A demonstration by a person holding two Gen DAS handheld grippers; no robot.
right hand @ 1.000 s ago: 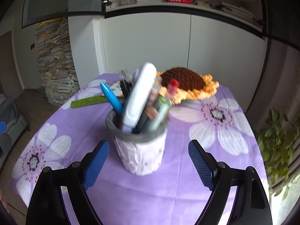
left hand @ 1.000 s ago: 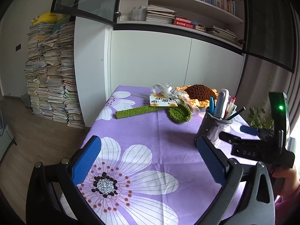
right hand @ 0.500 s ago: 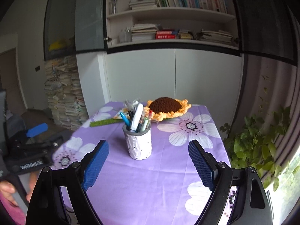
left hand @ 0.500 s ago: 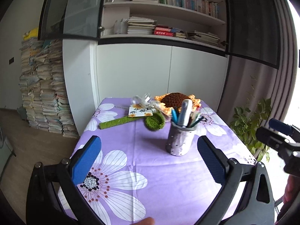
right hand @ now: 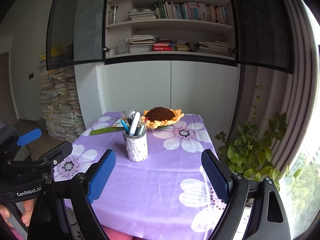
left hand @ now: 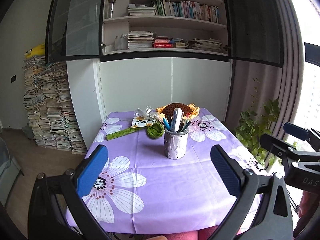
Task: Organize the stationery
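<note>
Straight ahead of both grippers, well out past the fingertips, sits the white dotted pen cup with the grey rim (left hand: 176, 144), standing upright on the purple flower-print tablecloth (left hand: 160, 190). It's stuffed with pens and markers (left hand: 176, 122), including one fat white one with a blue end that leans over the rim.

The left gripper (left hand: 160, 172) has its blue pads spread wide with nothing between them, and the right gripper (right hand: 159, 177) is the same deal: open, empty, nowhere near touching anything. From each camera the cup shows up in the gap between the jaws, but it's far off, not inside them.

If you had to move that cup, my guess is it's light but top-heavy with all those pens sticking out, so it'd tip easily. The wall looks lumpy and maybe a bit soft, so I'd squeeze it low on the body, below the grey rim, and not too hard. Individual pens look smooth, stiff plastic and probably slippery, so pinch mid-barrel and pull straight up.

Beyond the cup, towards the far edge, there's a crocheted sunflower with a brown centre (right hand: 161, 115), a green crocheted strip (left hand: 123, 133) and a small printed card (left hand: 141, 123). To me, the stationery looks pretty much sorted already.
</note>
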